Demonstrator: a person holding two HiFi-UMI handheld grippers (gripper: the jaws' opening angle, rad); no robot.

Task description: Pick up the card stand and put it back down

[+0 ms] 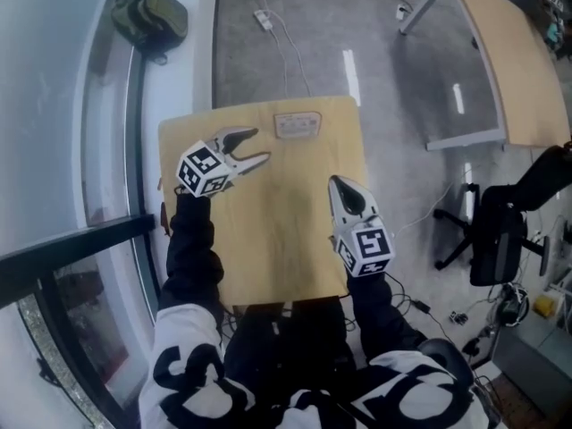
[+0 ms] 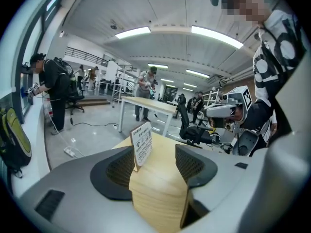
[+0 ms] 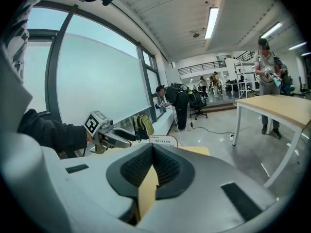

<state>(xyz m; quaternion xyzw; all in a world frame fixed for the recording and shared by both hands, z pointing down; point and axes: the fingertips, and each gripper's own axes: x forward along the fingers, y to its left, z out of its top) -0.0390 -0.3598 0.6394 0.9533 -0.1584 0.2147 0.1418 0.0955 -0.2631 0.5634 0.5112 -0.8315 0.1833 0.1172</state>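
The card stand (image 1: 297,125) is a small white printed sign that stands upright near the far edge of the little wooden table (image 1: 286,239). My left gripper (image 1: 261,147) is open, its tips just short of the stand, and nothing sits between them. In the left gripper view the card stand (image 2: 142,144) rises just beyond the left jaw, clear of both pads, with bare tabletop between the jaws of the left gripper (image 2: 154,161). My right gripper (image 1: 344,189) hovers shut and empty over the table's right side. In the right gripper view, past the right gripper (image 3: 153,160), the card stand (image 3: 164,141) and the left gripper (image 3: 121,139) show.
A green bag (image 1: 147,16) lies on the window ledge at the far left. A power strip (image 1: 264,18) with cables lies on the floor beyond the table. A larger desk (image 1: 505,61) and a black office chair (image 1: 496,231) stand to the right. Several people stand in the background.
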